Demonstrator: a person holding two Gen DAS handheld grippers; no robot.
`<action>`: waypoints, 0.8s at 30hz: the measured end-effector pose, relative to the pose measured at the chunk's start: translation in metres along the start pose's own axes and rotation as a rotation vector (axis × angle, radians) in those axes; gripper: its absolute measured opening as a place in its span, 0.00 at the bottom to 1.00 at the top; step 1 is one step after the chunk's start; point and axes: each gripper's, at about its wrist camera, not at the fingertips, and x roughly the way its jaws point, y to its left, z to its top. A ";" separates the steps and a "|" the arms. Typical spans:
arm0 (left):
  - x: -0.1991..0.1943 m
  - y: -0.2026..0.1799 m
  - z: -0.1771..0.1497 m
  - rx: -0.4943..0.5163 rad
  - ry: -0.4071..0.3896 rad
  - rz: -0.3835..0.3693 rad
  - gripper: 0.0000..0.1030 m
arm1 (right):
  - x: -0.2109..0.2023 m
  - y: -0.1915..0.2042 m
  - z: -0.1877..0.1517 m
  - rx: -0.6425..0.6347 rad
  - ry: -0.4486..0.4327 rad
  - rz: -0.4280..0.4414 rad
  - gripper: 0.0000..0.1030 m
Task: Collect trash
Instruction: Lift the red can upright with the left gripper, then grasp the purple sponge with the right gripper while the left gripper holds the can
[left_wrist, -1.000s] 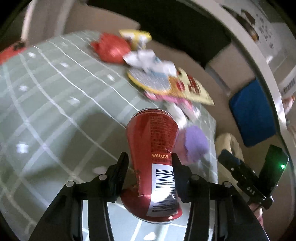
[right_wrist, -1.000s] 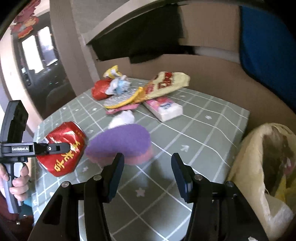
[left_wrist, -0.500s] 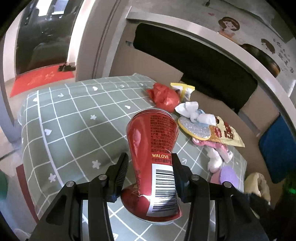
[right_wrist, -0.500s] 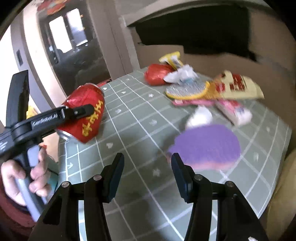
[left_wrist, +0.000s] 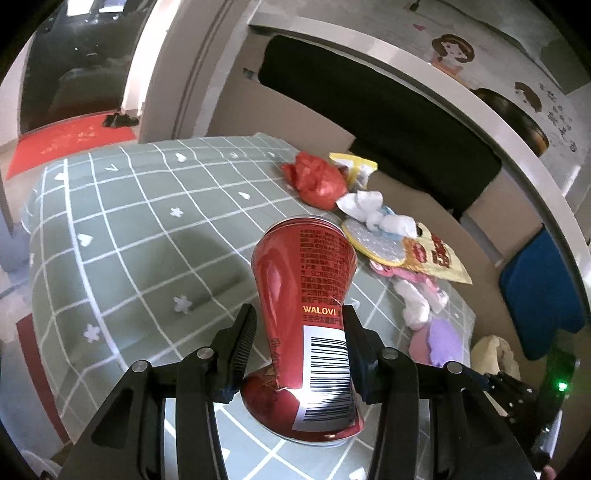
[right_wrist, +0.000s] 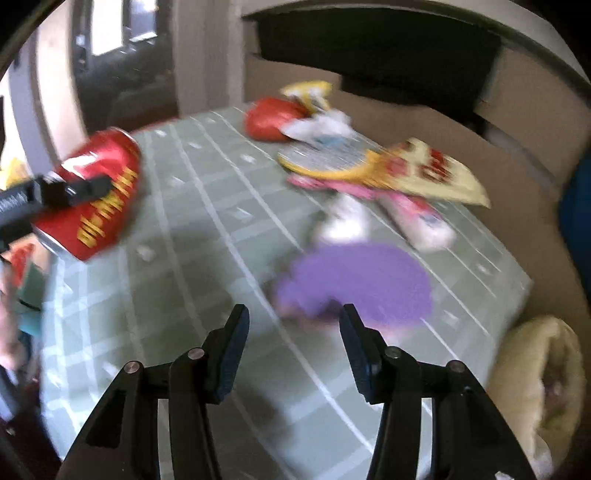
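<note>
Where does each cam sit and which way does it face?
Left wrist: on the left hand-held gripper, looking down along its fingers, shut on the red can, over the green tablecloth.
Right wrist: on the right hand-held gripper, open and empty, facing the purple sponge; the left one shows at the picture's left edge.
Shared: can, cloth, sponge, red bag, snack wrappers.

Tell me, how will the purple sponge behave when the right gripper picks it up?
The purple sponge looks soft and will probably squash under the pads. It lies flat, so it should not roll. It probably weighs little. The right gripper has no thing between its open jaws.
</note>
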 end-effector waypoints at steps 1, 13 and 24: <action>0.000 -0.001 0.000 0.002 0.003 -0.005 0.46 | 0.001 -0.011 -0.007 0.026 0.021 -0.023 0.47; 0.002 0.004 0.002 -0.011 0.000 -0.002 0.46 | 0.001 -0.081 -0.012 0.417 -0.044 0.083 0.49; 0.008 0.007 -0.001 -0.001 0.037 -0.012 0.46 | 0.041 -0.060 0.034 0.428 -0.038 0.023 0.62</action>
